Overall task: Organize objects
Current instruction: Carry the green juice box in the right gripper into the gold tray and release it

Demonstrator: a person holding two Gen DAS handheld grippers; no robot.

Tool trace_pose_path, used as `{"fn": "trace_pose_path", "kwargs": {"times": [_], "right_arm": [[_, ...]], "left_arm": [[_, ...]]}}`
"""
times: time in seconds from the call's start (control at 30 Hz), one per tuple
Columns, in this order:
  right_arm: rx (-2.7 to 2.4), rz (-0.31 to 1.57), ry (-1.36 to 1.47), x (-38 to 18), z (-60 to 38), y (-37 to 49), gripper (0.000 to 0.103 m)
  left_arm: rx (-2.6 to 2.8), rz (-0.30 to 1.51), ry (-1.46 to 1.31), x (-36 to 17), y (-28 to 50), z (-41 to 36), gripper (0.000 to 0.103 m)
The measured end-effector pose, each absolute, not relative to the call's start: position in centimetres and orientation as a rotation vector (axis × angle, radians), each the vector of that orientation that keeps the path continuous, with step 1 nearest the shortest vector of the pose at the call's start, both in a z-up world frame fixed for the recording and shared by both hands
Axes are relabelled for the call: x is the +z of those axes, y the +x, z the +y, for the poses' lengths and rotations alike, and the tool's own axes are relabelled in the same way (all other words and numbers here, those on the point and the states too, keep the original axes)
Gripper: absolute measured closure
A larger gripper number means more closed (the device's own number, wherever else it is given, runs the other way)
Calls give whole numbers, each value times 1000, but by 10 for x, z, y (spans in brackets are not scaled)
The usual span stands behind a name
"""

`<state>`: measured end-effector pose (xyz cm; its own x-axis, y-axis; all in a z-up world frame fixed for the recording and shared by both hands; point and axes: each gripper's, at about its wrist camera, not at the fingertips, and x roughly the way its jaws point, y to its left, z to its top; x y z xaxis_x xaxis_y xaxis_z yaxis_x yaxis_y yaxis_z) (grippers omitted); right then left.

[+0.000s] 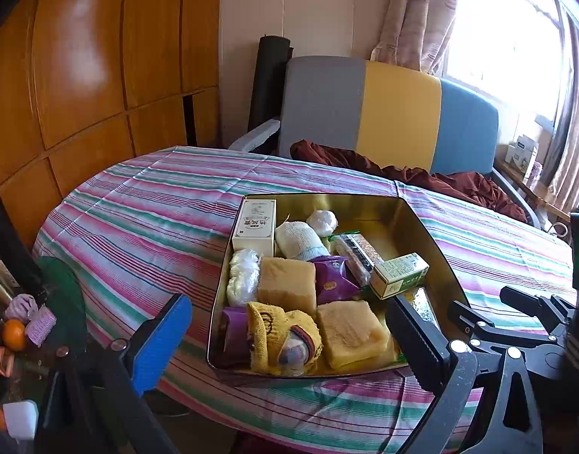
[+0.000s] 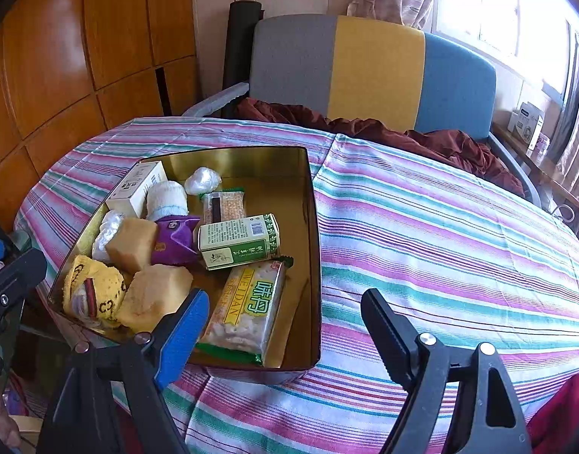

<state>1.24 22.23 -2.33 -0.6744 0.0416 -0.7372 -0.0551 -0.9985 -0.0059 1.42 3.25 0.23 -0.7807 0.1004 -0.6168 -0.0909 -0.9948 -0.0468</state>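
A gold metal tin (image 1: 414, 208) (image 2: 251, 159) sits on the striped tablecloth. It holds several items: a white box (image 1: 254, 223), rolled white socks (image 1: 300, 240), yellow sponges (image 1: 287, 280) (image 2: 153, 297), a purple packet (image 1: 332, 278), a green-and-white box (image 1: 399, 274) (image 2: 240, 240), a yellow patterned sock (image 1: 285, 335) (image 2: 94, 291) and a Weidan cracker pack (image 2: 247, 306). My left gripper (image 1: 289, 333) is open and empty, held above the tin's near edge. My right gripper (image 2: 285, 325) is open and empty, above the tin's near right corner.
The striped table (image 2: 440, 227) stretches to the right of the tin. A grey, yellow and blue chair (image 1: 395, 109) with dark red cloth (image 1: 421, 174) stands behind. Wooden cabinets (image 1: 81, 75) line the left. Small clutter, including an orange (image 1: 14, 335), lies low at left.
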Motion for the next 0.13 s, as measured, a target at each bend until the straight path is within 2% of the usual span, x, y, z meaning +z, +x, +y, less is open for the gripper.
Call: {"fn": "trace_pose_path", "kwargs": {"times": [0.13], "right_arm": [[2828, 14, -1250, -25, 219, 12, 19]], "left_arm": [[2869, -25, -994, 2, 14, 30, 0]]}}
